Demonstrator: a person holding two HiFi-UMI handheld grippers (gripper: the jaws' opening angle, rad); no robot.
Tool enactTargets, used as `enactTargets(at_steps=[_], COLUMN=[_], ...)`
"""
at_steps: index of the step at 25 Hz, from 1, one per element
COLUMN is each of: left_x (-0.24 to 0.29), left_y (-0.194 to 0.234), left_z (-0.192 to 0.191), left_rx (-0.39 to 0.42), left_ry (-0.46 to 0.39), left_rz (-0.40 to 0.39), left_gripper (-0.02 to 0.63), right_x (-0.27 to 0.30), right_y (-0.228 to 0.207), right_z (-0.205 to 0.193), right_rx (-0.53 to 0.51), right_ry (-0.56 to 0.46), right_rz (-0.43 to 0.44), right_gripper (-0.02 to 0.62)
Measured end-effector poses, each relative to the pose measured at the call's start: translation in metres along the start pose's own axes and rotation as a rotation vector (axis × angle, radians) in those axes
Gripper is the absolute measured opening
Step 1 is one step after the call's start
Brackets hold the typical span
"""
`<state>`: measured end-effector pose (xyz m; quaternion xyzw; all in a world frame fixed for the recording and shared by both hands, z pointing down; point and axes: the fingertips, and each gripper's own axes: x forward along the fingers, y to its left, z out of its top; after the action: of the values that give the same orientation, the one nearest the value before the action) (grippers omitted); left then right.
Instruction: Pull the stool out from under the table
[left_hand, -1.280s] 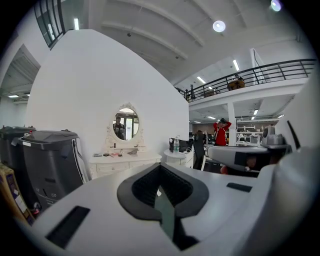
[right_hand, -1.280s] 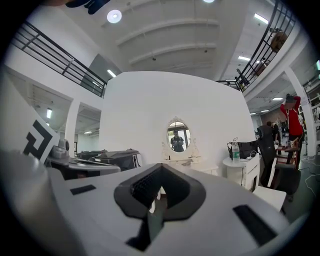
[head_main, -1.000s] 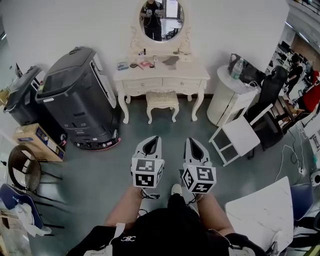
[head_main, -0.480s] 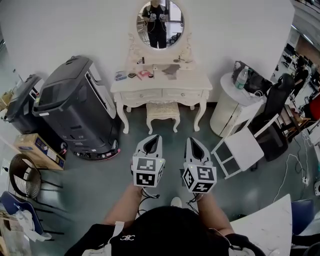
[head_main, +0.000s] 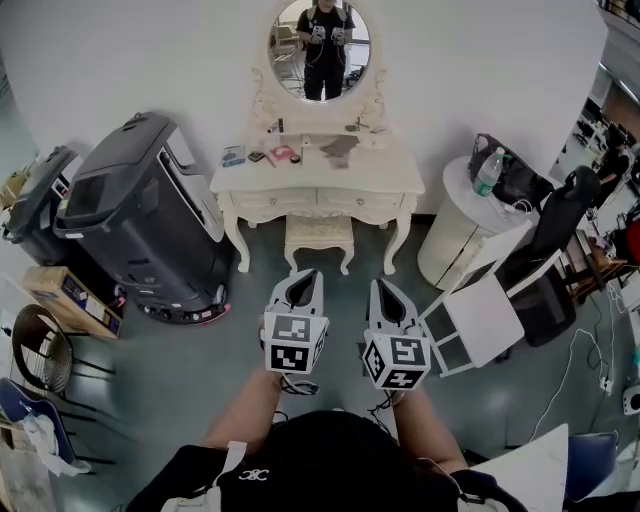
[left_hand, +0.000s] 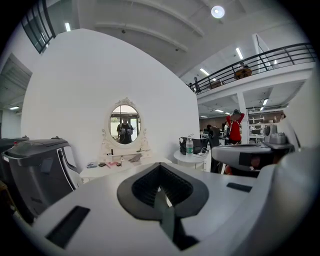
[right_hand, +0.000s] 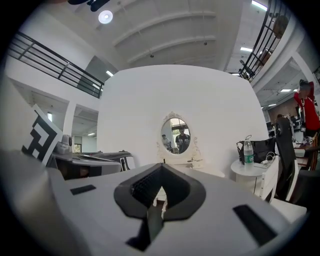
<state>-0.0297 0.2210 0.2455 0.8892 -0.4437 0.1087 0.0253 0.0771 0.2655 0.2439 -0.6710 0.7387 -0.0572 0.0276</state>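
A cream stool (head_main: 319, 234) with a padded seat stands tucked between the legs of the white dressing table (head_main: 318, 182), against the far wall. Both grippers are held side by side in front of me and point at it, well short of it. In the head view, my left gripper (head_main: 305, 279) is shut and empty, and so is my right gripper (head_main: 384, 286). The left gripper view shows the left gripper (left_hand: 160, 169) with its jaws met, the table top (left_hand: 120, 167) beyond it. The right gripper (right_hand: 161, 171) hides the stool in its own view.
A big black machine (head_main: 140, 215) stands left of the table, with a cardboard box (head_main: 68, 298) beside it. To the right are a round white stand (head_main: 462, 220) with a bottle (head_main: 487, 172), a white tilted frame (head_main: 478, 318) and a black chair (head_main: 548, 235). An oval mirror (head_main: 320, 40) hangs above.
The dressing table and stool have come nearer and lower in the head view as I moved toward them. Both grippers keep their pose side by side, still shut.
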Motion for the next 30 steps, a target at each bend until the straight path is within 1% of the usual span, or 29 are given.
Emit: enactTargets(at_steps=[7, 14, 24, 30], left_x=[0.034, 0.062, 0.132, 0.18], left_y=[0.001, 0.007, 0.049, 0.082], left_z=[0.001, -0.003, 0.006, 0.008], left_rx=[-0.035, -0.04, -0.041, -0.053], left_ry=[0.007, 0.008, -0.01, 0.01], left_rz=[0.037, 0.027, 0.009, -0.003], left_gripper=[-0.002, -0.002, -0.002, -0.002], right_x=[0.024, 0.051, 0.127, 0.183], right_y=[-0.028, -0.04, -0.058, -0.062], right_z=[-0.001, -0.012, -0.011, -0.012], right_rx=[-0.013, -0.012, -0.037, -0.056], right_ry=[0.02, 0.042, 0.038, 0.055], right_rz=[0.03, 0.032, 0.013, 0.014], right_gripper=[0.003, 0.002, 0.003, 0.003])
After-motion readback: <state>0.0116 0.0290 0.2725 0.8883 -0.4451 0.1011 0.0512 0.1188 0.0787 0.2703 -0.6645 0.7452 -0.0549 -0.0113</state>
